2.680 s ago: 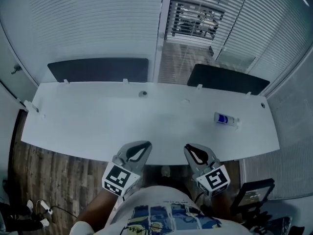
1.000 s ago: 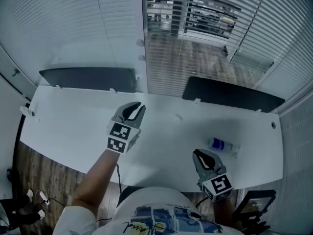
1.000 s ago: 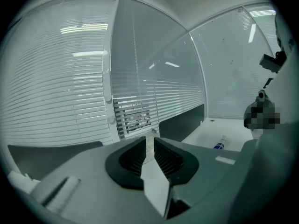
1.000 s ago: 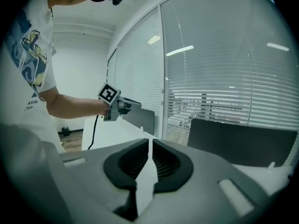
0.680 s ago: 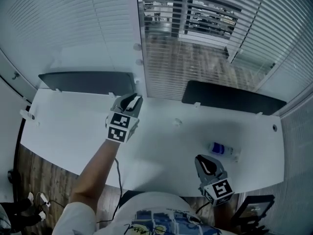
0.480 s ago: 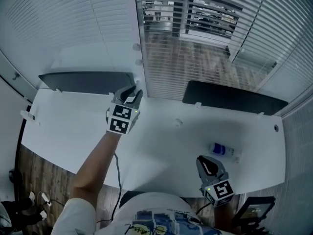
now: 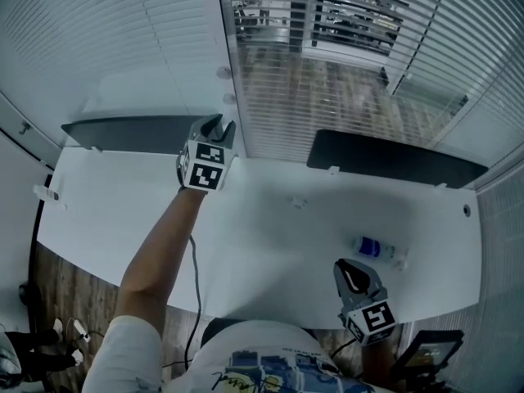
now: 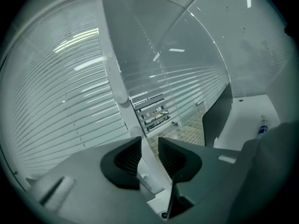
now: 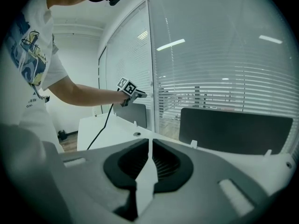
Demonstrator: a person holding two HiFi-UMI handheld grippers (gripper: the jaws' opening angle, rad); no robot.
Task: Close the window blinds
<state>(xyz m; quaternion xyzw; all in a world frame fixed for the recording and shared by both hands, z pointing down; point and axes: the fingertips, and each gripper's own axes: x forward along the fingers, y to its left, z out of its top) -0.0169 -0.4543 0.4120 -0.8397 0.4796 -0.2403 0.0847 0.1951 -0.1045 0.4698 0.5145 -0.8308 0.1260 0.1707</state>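
The desk (image 7: 270, 236) is bare across its middle and left; only a bottle (image 7: 374, 248) lies near its right front. 2 dark panels (image 7: 123, 129), the other at right (image 7: 393, 158), wall off the back edge. The gap between them is open to the post (image 7: 225, 47) with 2 knobs (image 7: 223, 73).

**A:** Cool, bluish cast all round, and evenly lit. The white desk (image 7: 246, 236) reads bright, with only a soft grey shadow across its right half.

**B:** Any glare?

**A:** Reflected light strips (image 8: 79, 34) streak the blinds (image 8: 51, 101), and more mirror off the glass (image 8: 196, 45) in both gripper views.

**B:** And distortion?

**A:** Heavy fisheye. The desk's edge bows, the slats curve, and the gripper views fall off to black corners. Whatever sits nearest the lens looks slightly soft; farther back it stays fairly sharp.
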